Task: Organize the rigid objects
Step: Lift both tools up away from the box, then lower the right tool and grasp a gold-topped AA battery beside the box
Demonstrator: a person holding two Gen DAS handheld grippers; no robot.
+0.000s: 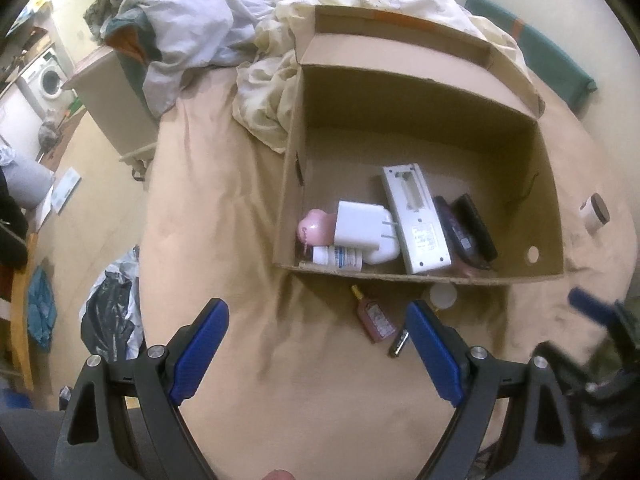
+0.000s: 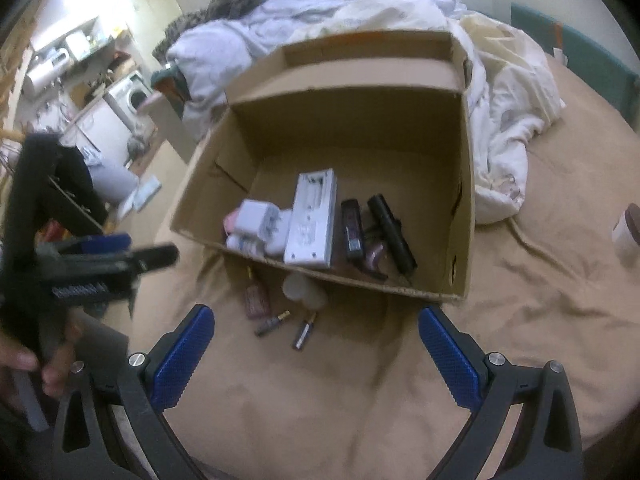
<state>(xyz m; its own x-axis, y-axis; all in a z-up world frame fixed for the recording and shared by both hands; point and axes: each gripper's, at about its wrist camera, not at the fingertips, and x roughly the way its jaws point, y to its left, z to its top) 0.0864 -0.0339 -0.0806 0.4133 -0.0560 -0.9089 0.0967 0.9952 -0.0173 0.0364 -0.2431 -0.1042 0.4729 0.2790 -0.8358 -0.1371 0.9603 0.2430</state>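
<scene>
Box [image 1: 420, 152]: set on the bed ahead of both tongs, holding a charger [image 1: 360, 226] and a white device [image 1: 416, 220].
Pink bottle [image 1: 374, 318]: laid outside the box, just ahead of the left tongs [image 1: 316, 344].
Battery [image 2: 304, 332]: laid between the box and the right tongs [image 2: 316, 354].
Tongs: both are spread, nothing pinched.

charger [image 1: 360, 226] and remote [image 1: 416, 220] lie in box [image 1: 548, 184]; bottle [image 1: 374, 318] lies before it.
</scene>
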